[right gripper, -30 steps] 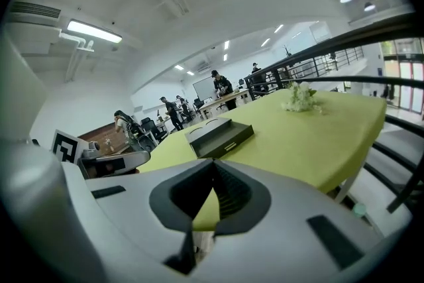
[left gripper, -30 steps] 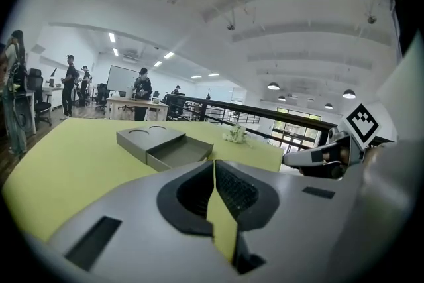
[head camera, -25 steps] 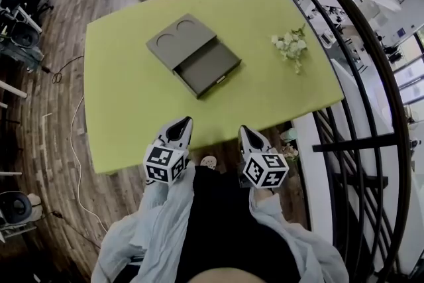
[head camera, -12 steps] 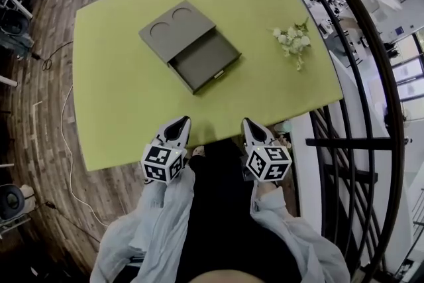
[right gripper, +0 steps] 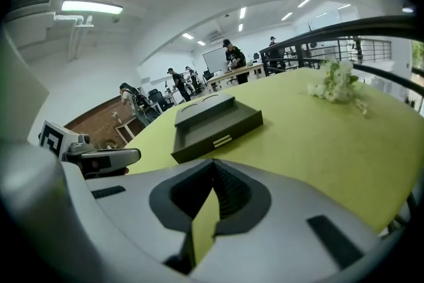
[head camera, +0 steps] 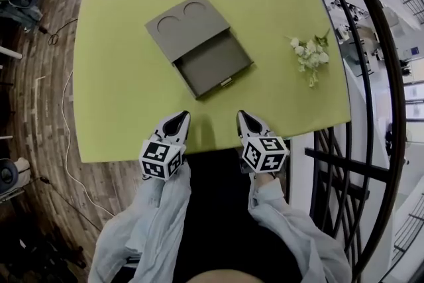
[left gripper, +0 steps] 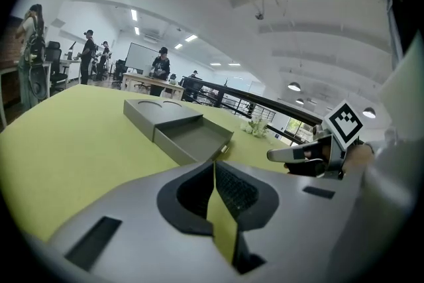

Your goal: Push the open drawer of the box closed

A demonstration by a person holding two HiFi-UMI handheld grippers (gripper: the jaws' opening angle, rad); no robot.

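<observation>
Left gripper view: tongs (left gripper: 213, 164) together, empty.

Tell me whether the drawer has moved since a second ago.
No: measured against the box, the drawer juts out just as far as before.

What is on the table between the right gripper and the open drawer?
Nothing: only bare green table separates the right gripper from the front of the drawer, as the head view and the right gripper view both show.
</observation>
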